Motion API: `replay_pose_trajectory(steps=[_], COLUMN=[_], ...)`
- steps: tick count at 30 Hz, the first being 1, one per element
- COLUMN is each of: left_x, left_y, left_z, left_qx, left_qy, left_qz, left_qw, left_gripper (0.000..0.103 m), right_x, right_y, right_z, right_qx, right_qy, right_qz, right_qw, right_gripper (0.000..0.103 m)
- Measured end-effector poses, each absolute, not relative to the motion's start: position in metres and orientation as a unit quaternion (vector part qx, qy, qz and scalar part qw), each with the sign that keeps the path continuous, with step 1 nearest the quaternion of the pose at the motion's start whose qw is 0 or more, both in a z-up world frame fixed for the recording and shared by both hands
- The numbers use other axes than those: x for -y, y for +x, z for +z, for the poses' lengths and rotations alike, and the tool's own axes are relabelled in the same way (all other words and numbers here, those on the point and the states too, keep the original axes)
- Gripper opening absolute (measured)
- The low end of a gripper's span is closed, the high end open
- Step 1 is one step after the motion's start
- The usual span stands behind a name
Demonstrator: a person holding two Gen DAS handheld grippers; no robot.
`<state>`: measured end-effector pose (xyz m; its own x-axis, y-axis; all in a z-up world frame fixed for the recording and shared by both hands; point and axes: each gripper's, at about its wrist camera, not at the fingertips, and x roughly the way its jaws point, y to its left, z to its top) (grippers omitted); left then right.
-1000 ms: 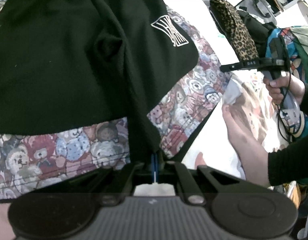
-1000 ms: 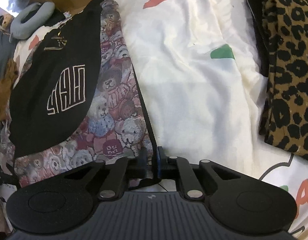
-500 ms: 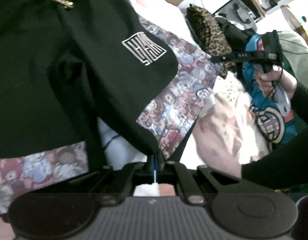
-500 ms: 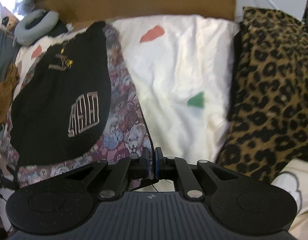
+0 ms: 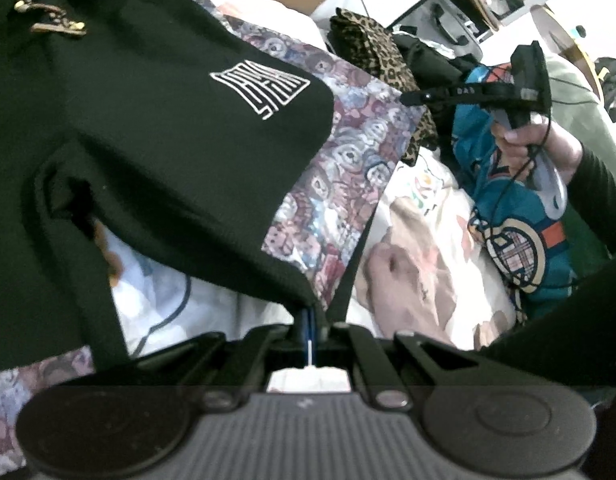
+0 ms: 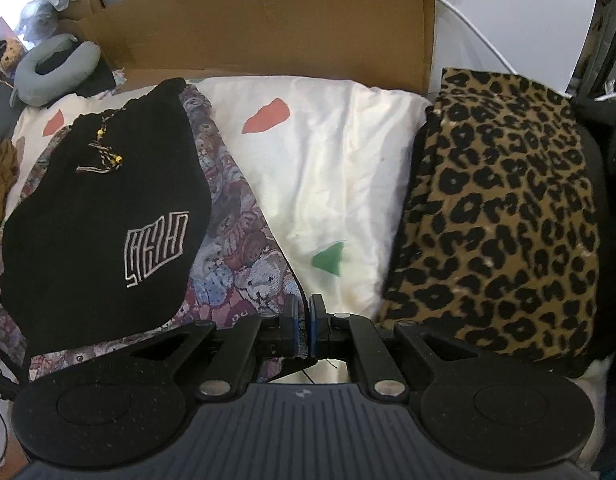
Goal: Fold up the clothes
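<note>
Both grippers clamped on hem corners of bear-print garment (image 6: 244, 264), left (image 5: 310, 320), right (image 6: 304, 320); it drapes beside leopard fabric (image 6: 504, 216), black shorts (image 6: 96, 216) on top. Limp, light: grip edges

black shorts (image 6: 100, 220), teddy-bear-print cloth (image 6: 244, 256), leopard-print garment (image 6: 504, 216), cream sheet (image 6: 340, 168).

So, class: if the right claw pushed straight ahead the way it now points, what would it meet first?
The right claw is shut on the bear-print garment; straight ahead lies the white sheet, probably first, then the cardboard, though depth is unclear.
</note>
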<state>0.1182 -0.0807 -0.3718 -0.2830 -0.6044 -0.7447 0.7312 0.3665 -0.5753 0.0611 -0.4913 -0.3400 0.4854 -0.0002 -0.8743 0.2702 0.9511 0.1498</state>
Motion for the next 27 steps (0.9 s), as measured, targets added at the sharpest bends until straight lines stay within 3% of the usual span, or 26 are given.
replay_pose_trajectory(steps=[7, 15, 18, 27], left_x=[0.096, 0.095, 0.090, 0.085], left_y=[0.108, 0.105, 0.110, 0.129], left_z=[-0.387, -0.416, -0.412, -0.397], left_qx=[-0.570, -0.603, -0.608, -0.612], left_qy=[0.091, 0.130, 0.118, 0.043], left_qz=[-0.573, -0.549, -0.540, -0.512], left_qw=[0.582, 0.564, 0.569, 0.601], left_gripper=[0.001, 0.002, 0.017, 0.019], right_x=[0.498, 0.494, 0.490, 0.488], right_y=[0.056, 0.058, 0.062, 0.055], right_z=[-0.359, -0.420, -0.420, -0.394], right_qx=[-0.513, -0.550, -0.554, -0.522], right_qy=[0.126, 0.128, 0.119, 0.131], right_qz=[-0.106, -0.121, -0.122, -0.115], right_qw=[0.842, 0.816, 0.815, 0.835], right_gripper=[0.003, 0.004, 0.007, 0.011])
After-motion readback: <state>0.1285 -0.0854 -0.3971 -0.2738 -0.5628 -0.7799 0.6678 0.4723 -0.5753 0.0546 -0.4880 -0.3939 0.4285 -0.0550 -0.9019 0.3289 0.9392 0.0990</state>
